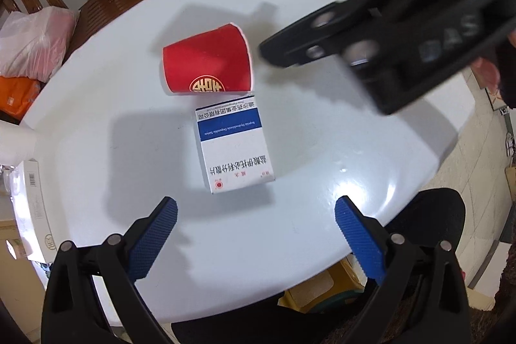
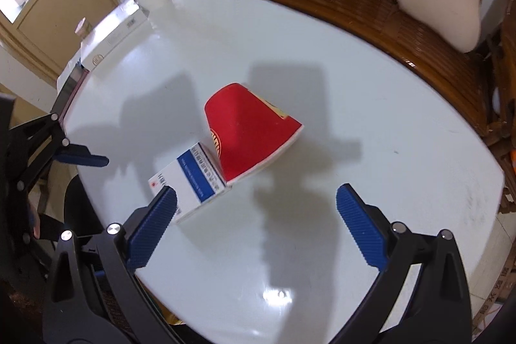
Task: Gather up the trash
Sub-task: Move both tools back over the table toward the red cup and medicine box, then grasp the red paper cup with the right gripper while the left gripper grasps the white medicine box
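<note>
Red cup [image 1: 208, 65] lies touching medicine box [image 1: 233, 147] on white table [image 1: 322, 134]; both hand-held grippers spread apart, empty.

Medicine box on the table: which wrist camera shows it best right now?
The left wrist view. There the medicine box lies unobstructed, its whole printed top face visible, just ahead of the open left gripper. In the right wrist view the box appears smaller and oblique, partly hidden by the red paper cup and a finger of the right gripper.

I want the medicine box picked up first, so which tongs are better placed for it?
Probably left: the left tongs are open, squarely facing the medicine box. The right tongs point past it toward the red paper cup.
</note>
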The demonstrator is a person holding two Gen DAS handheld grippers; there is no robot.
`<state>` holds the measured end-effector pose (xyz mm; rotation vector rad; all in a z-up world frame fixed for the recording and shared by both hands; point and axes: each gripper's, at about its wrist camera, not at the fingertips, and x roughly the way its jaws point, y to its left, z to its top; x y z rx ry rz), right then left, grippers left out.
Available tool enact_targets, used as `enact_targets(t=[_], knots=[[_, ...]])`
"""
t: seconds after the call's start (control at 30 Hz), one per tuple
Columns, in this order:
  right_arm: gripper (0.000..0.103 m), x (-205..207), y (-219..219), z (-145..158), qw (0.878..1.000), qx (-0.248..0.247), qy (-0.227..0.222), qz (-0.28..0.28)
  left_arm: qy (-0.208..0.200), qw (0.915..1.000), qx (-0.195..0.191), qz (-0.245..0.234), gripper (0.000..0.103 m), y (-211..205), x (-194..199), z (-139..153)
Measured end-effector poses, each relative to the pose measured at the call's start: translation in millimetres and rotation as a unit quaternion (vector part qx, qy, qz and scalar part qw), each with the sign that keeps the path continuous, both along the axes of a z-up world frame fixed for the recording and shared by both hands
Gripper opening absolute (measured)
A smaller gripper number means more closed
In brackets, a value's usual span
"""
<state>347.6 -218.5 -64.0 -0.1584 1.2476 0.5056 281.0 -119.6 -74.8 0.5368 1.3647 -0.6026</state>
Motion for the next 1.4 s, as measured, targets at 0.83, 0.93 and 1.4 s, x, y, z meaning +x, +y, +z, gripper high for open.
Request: enact_targets(t=[0.83,0.93,1.4], knots=[[0.097,69.1,73.7,-77.0,0.993,-0.063,0.023,0.101,0.011,0.9995,0.023,0.021,0.096,-1.0,33.8,-45.5],[0.097,68.0,75.9,-84.0,0.991,-0.076,0.021,0.104,0.015,0.9993,0.023,0.024,0.096,-0.6,36.1,-50.5],[0.08,66.3,74.3,-82.7,0.994,-0.079,0.001,0.079,0.025,0.999,0.025,0.027,0.086,1.4,49.2,-64.1]])
